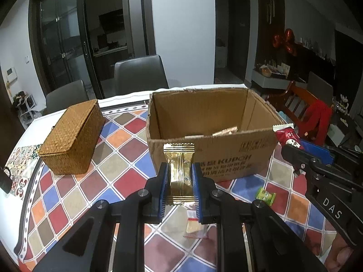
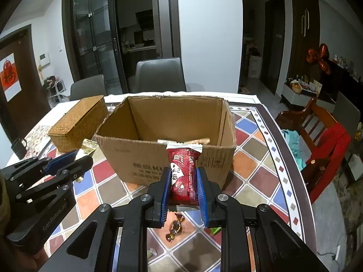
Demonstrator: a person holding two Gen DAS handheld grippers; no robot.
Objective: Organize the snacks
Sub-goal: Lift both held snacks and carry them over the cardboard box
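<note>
Crinkly gold foil packet (image 1: 179, 172) between left tongs (image 1: 180, 172), glossy red packet (image 2: 183, 176) between right tongs (image 2: 184, 181).

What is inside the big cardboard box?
Inside the cardboard box, a few snack wrappers peek over its front wall. That wall hides the bottom, so anything else down there cannot be seen.

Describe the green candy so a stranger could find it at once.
Start at the open cardboard box on the tiled tablecloth. In front of its right corner lies a small green candy, flat on the cloth. It is the only green wrapper, unlike the gold packet in the left tongs.
</note>
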